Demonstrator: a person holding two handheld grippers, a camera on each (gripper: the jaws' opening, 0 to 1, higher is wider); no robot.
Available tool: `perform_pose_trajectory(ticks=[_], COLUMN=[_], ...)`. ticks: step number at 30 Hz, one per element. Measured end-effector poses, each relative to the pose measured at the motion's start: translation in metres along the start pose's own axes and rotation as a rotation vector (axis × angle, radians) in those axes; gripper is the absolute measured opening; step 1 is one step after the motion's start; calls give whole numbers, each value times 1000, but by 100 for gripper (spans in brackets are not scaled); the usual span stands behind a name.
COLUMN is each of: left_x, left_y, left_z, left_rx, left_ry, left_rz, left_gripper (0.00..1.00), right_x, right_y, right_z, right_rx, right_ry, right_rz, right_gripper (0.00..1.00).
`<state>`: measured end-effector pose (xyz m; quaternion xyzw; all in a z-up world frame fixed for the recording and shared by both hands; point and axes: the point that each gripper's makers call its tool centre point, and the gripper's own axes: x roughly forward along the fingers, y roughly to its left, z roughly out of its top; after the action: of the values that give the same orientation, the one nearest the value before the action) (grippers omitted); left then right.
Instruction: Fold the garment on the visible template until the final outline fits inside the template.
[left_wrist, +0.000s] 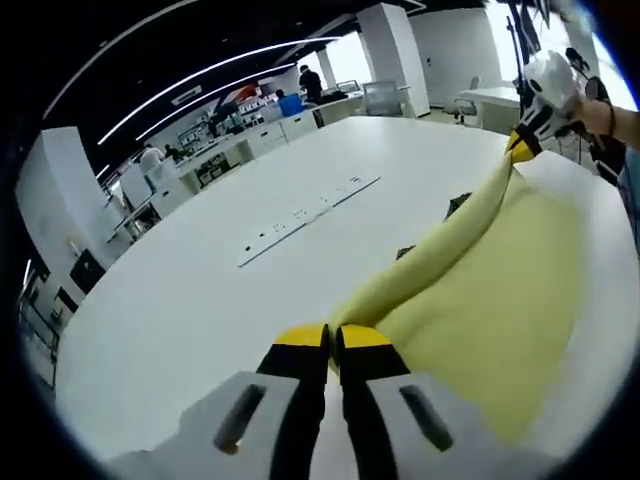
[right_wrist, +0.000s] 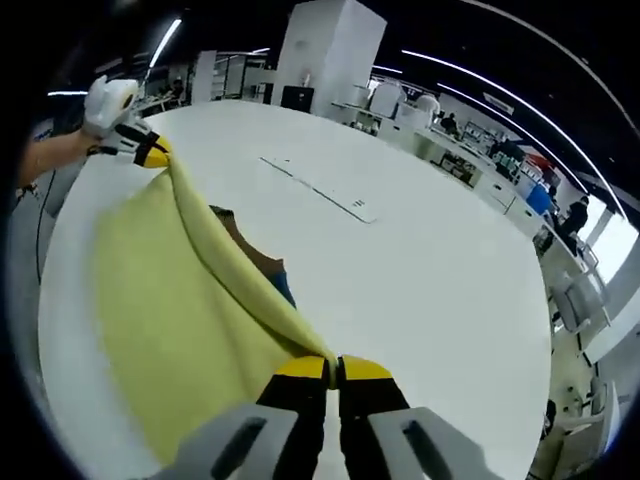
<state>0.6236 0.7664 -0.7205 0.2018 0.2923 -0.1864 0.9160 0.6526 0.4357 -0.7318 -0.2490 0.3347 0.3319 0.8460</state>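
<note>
A pale yellow garment (left_wrist: 500, 300) is stretched between both grippers above a white table (left_wrist: 200, 300). In the left gripper view my left gripper (left_wrist: 332, 338) is shut on one corner of the cloth. Its taut edge runs up and right to the right gripper (left_wrist: 522, 145), held by a hand and shut on the other corner. In the right gripper view my right gripper (right_wrist: 332, 368) pinches the garment (right_wrist: 170, 300), whose edge runs up to the left gripper (right_wrist: 152, 152). Dark bits of the template (left_wrist: 458, 203) show past the cloth's edge, and again as the template (right_wrist: 265, 262) in the right gripper view.
A long socket strip (left_wrist: 305, 215) is set into the middle of the table, seen as the strip (right_wrist: 320, 190) in the right gripper view. Desks, chairs and people stand far behind. The table edge (right_wrist: 60, 330) runs close beside the hanging cloth.
</note>
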Motion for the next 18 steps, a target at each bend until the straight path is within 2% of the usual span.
perform_pose_trajectory(ticks=[8,15,18], left_x=[19,30,33], left_y=[-2,-2,0], left_z=[-17,-30,-33], left_rx=[-3,2,-10], left_ry=[35,64,64], left_rz=[-16,-20,-22], left_gripper=[0,1,4], right_x=[26,35,37], right_y=[0,-3,-4], right_z=[-15,-17,-19], right_rx=[-13,-3,8], right_ry=[49,52,59], right_rz=[25,33,28], right_gripper=[0,0,5])
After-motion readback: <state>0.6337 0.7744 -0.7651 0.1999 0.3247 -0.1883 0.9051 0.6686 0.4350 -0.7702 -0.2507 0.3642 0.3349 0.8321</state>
